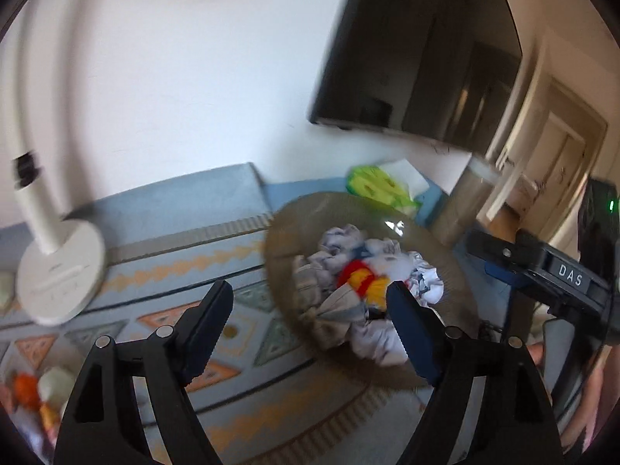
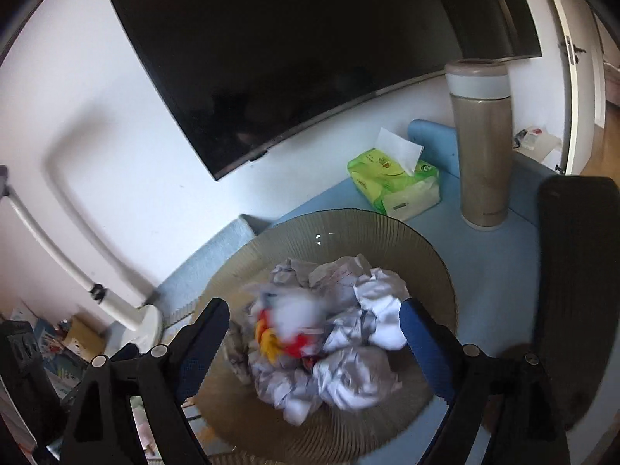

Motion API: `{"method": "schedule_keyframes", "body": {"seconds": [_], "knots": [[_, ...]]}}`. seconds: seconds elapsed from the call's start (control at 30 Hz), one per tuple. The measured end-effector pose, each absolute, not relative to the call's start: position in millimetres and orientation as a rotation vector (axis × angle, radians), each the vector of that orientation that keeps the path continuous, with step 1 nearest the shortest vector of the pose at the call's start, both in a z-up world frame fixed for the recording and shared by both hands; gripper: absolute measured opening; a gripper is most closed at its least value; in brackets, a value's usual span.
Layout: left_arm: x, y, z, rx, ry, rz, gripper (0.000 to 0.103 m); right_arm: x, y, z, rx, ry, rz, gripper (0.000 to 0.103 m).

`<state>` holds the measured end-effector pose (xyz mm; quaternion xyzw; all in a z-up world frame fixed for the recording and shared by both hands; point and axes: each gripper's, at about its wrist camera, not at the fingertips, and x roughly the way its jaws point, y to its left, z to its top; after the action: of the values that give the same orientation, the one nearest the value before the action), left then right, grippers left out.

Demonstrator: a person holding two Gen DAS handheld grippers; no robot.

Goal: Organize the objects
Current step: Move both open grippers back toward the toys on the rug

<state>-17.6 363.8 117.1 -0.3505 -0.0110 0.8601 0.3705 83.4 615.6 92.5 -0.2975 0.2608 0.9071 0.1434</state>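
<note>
A ribbed brown glass bowl (image 2: 426, 255) sits on the blue desk and holds several crumpled white paper balls (image 2: 360, 376) and a red and yellow wrapper (image 2: 277, 343). The bowl (image 1: 286, 232) with its paper balls (image 1: 341, 248) also shows in the left wrist view. My right gripper (image 2: 310, 317) is open and empty, just above the bowl's contents. A blurred white scrap (image 2: 298, 310) is in mid-air between its fingers. My left gripper (image 1: 308, 302) is open and empty, over the bowl's left rim.
A green tissue pack (image 2: 395, 184) and a tall tan flask (image 2: 480, 147) stand behind the bowl. A black monitor (image 2: 290, 46) hangs above. A white lamp base (image 1: 58, 271) sits left on a patterned mat (image 1: 240, 348). A black chair back (image 2: 569, 271) is at right.
</note>
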Motion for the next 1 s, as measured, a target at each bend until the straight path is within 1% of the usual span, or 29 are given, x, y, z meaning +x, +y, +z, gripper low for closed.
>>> {"method": "schedule_keyframes", "body": {"seconds": [0.1,0.2,0.23,0.27,0.3,0.33,0.37,0.43,0.5,0.53,0.6,0.67,0.73,0.83,0.87,0.93,1.0], "knots": [[-3.4,313.5,130.2,-0.872,-0.106,2.261,0.080,99.6,597.7,106.9,-0.827,0.742,2.668,0.089],[17.4,252.8,142.7,-0.824,-0.137,2.379,0.080,110.7,567.7,128.0,-0.789,0.664,2.763,0.090],[27.0,226.5,145.9,-0.801,-0.150,2.432,0.080,116.1,552.3,137.5,-0.765,0.620,2.802,0.093],[34.0,204.3,147.9,-0.788,-0.160,2.475,0.083,119.0,540.2,143.8,-0.752,0.590,2.834,0.098],[40.6,181.8,149.3,-0.775,-0.173,2.524,0.086,119.5,529.4,148.2,-0.743,0.565,2.865,0.099],[44.4,167.3,149.5,-0.764,-0.181,2.559,0.096,121.8,513.3,153.4,-0.734,0.531,2.909,0.102],[52.3,141.2,148.6,-0.749,-0.189,2.633,0.103,123.2,497.6,156.5,-0.731,0.495,2.945,0.103],[61.7,101.6,144.6,-0.740,-0.205,2.758,0.102,125.1,463.4,155.3,-0.734,0.407,3.006,0.103],[64.3,65.4,132.0,-0.782,-0.182,2.886,0.102,122.4,428.2,137.4,-0.776,0.363,3.041,0.103],[63.0,47.8,121.4,-0.826,-0.136,2.977,0.102,120.1,416.0,125.4,-0.804,0.371,3.047,0.103],[61.8,21.4,97.1,-0.887,-0.071,3.065,0.102,106.9,387.0,87.8,-0.905,0.401,3.045,0.103],[58.3,3.4,73.8,-0.970,-0.047,3.078,0.102,94.7,365.8,52.8,-0.979,0.366,3.017,0.103],[56.3,-8.3,55.2,-1.028,-0.048,3.067,0.102,85.0,344.7,22.1,-1.057,0.298,2.983,0.103],[57.8,-11.8,42.2,-1.039,-0.107,3.027,0.102,79.7,328.5,-8.0,-1.136,0.296,2.958,0.103],[57.5,-10.3,36.7,-1.045,-0.135,2.998,0.102,78.9,327.1,-11.4,-1.158,0.288,2.938,0.103],[53.2,-2.9,34.2,-1.082,-0.082,2.974,0.102,76.8,322.7,-11.8,-1.144,0.220,2.911,0.103],[54.4,0.9,34.4,-1.046,-0.058,2.977,0.102,77.1,322.3,-13.5,-1.144,0.206,2.891,0.103]]}}
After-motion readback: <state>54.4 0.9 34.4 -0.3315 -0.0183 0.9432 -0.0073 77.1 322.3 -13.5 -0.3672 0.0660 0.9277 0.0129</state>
